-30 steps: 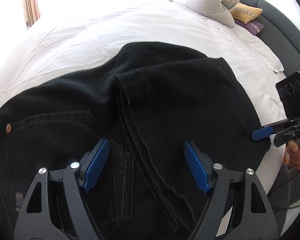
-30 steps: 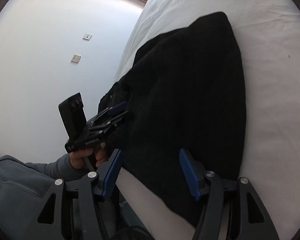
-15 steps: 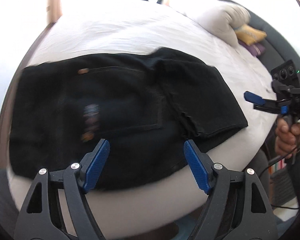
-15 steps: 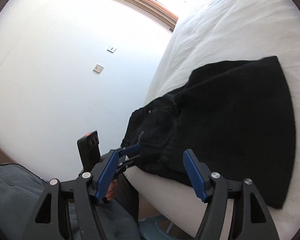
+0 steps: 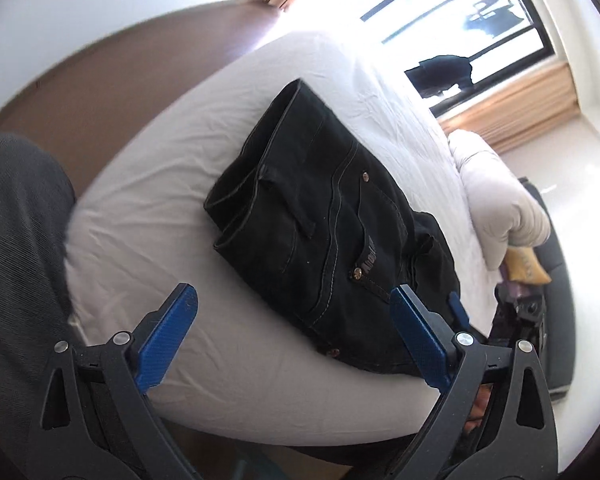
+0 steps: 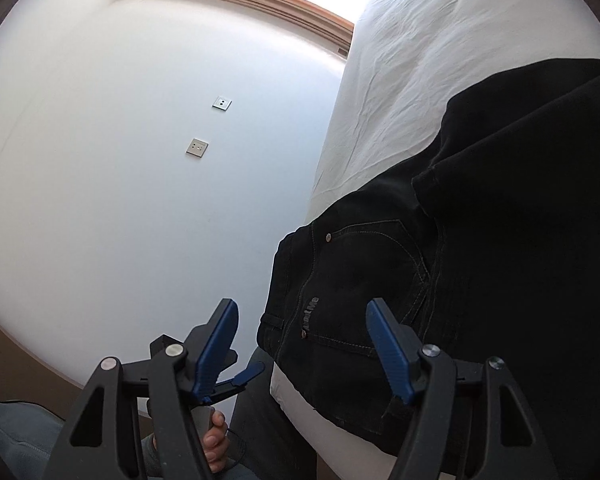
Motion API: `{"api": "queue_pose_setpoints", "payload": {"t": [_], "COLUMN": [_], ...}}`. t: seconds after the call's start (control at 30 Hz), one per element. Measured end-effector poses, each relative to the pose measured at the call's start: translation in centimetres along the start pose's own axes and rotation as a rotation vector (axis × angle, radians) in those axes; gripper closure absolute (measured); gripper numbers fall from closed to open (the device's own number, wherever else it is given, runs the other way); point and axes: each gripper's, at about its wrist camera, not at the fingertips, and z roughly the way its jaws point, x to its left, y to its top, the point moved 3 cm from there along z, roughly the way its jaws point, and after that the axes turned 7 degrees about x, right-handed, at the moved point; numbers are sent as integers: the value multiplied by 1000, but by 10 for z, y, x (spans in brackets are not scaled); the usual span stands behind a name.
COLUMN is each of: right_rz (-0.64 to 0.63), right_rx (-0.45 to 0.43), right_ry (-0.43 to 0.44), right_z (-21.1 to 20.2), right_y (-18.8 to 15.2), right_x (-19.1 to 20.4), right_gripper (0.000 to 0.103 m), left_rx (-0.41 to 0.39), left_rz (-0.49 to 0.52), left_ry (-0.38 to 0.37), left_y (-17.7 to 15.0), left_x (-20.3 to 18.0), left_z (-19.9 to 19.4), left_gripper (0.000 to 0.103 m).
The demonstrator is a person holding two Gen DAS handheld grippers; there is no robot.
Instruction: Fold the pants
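The black pants (image 5: 328, 224) lie folded in a compact stack on the white bed (image 5: 148, 216), near its front edge. They also show in the right wrist view (image 6: 480, 248), waistband and back pocket toward me. My left gripper (image 5: 292, 340) is open and empty, held back off the bed edge, apart from the pants. My right gripper (image 6: 304, 344) is open and empty, just off the bed edge by the waistband. One blue tip of the left gripper shows low in the right wrist view (image 6: 248, 374).
A rolled white duvet (image 5: 496, 204) and a yellow pillow (image 5: 526, 270) lie at the head of the bed. A window (image 5: 476, 28) is behind. A white wall with two sockets (image 6: 198, 146) stands left of the bed. My trouser leg (image 5: 16, 264) is at left.
Both grippers have pulled back from the pants and off the bed edge. The pants stay folded on the bed. Both views have swung round.
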Motion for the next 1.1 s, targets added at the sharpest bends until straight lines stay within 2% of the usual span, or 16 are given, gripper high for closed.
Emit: {"api": "queue_pose_setpoints", "payload": {"t": [0.17,0.33,0.37,0.43,0.47,0.5,0.6,0.73,0.83,0.97,1.1], "right_rz": [24,38,37,37,36,37,35,50,56,80,113], "right_rx": [-36,-57,-55,-43,-33,-19,11,73,156,296,295], "right_ry": [4,9,11,7,3,-1,0,-7,-41,-197,-185], "right_z": [-18,-25,-25,-22,-20,-19,-15,-8,7,39,45], "right_y": [-4,-2,-2,-1,-1,1,8,27,41,47,51], "right_x": [-8,-13,-13,-13,-15,-15,-18,-26,-33,-54,-61], "right_gripper": [33,33,33,32,33,32,33,32,32,35,37], "left_rx": [-40,-33,-19,19,35,61,76,59,45,31,7], "left_rz": [-124,-198,-207,-244,-266,-284,-301,-228,-176,-113,-7], "left_ry": [-98,-189,-218,-234,-260,-279,-293,-285,-265,-250,-234], "left_y": [13,25,27,31,31,33,31,33,35,37,40], "left_x": [27,37,37,41,44,46,54,47,38,26,-2], "left_z": [14,23,27,34,37,41,39,22,15,2,-11], "left_gripper": [5,10,16,46,56,78,88,90,91,91,91]}}
